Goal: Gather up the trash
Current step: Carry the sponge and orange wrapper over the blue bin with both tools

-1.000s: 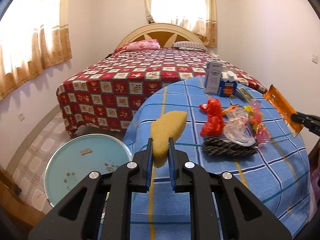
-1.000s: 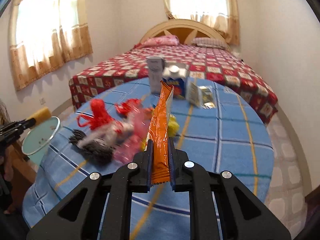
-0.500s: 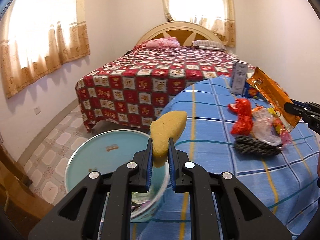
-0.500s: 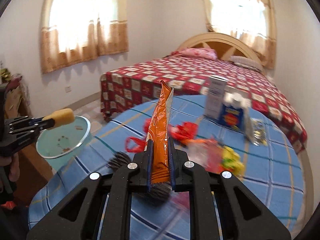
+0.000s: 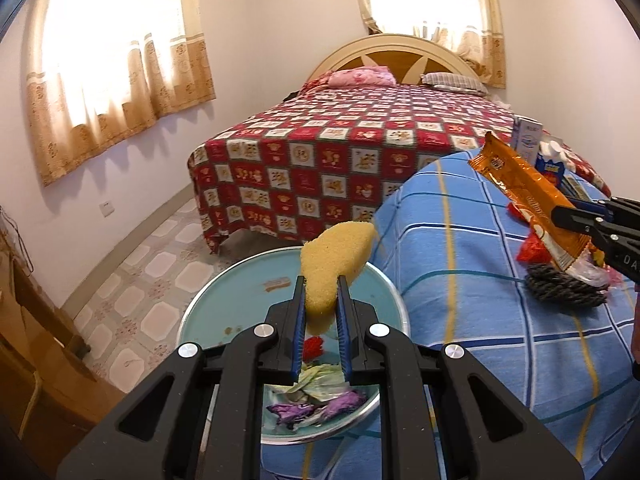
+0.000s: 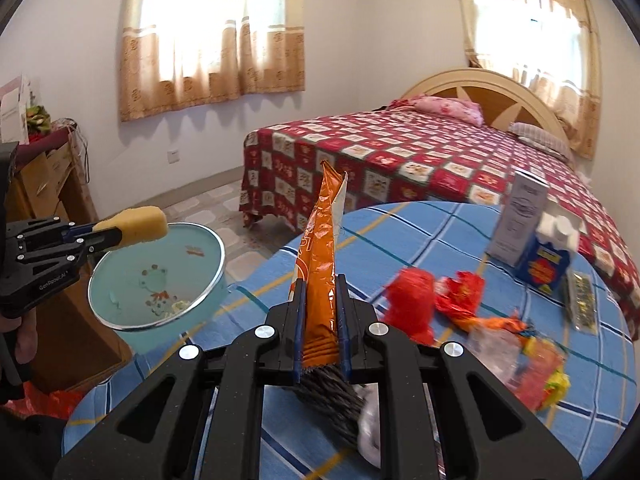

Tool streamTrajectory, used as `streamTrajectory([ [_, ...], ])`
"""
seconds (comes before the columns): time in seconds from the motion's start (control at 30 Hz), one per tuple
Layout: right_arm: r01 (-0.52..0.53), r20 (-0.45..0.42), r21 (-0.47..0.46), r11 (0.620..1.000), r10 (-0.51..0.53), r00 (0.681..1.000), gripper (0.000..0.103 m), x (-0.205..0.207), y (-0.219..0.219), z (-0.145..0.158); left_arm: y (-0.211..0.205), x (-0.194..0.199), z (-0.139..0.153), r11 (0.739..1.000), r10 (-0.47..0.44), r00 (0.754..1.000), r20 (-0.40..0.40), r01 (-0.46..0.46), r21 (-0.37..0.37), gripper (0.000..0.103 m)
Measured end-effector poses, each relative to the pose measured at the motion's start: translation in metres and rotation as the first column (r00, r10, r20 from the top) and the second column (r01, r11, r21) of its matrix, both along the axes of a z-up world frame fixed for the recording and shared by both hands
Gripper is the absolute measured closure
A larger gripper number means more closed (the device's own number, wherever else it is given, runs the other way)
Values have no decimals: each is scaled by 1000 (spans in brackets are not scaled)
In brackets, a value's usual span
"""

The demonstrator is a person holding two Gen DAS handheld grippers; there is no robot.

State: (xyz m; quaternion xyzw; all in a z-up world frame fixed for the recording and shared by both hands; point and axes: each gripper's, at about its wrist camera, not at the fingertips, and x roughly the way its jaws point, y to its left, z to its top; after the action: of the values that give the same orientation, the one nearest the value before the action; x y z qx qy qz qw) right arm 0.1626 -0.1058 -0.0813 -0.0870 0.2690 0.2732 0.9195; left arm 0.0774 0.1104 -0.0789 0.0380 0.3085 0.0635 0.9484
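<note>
My left gripper (image 5: 320, 292) is shut on a yellow sponge (image 5: 334, 256) and holds it over the open light-blue trash bin (image 5: 208, 304), which has wrappers at its bottom. My right gripper (image 6: 320, 292) is shut on an orange snack wrapper (image 6: 320, 248) above the blue checked table (image 6: 420, 232), right of the bin (image 6: 120, 304). The left gripper (image 6: 110, 236) with the sponge (image 6: 134, 222) also shows in the right wrist view. The right gripper's fingers (image 5: 576, 216) hold the wrapper (image 5: 524, 196) in the left wrist view.
On the table lie red plastic scraps (image 6: 412, 304), a dark knitted bundle (image 6: 328, 400), clear and colourful wrappers (image 6: 536, 372), a grey carton (image 6: 520, 216) and a blue carton (image 6: 548, 264). A bed (image 5: 360, 152) stands behind. A wooden cabinet (image 6: 48, 184) is at the left.
My left gripper has carried the sponge left, off the table to above the bin. My right gripper has swung left with the orange wrapper towards the bin.
</note>
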Motion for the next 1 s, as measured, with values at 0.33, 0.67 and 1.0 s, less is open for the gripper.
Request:
streamTrajectory([
  [0.33,-72,-4,-18,997,72,997,88,10,37,-8,28,-8,-2,997,67,998,-16,-67,28,89],
  [0.67,-137,-13,-39,990,136,991,88,14,67,-13,52,-14,-6,993,119,992,-33,-118,31,89],
  [1.0,-198,-16,-67,978,198,980,88,12,94,-16,69,-18,-6,988,151,988,-36,-150,23,89],
])
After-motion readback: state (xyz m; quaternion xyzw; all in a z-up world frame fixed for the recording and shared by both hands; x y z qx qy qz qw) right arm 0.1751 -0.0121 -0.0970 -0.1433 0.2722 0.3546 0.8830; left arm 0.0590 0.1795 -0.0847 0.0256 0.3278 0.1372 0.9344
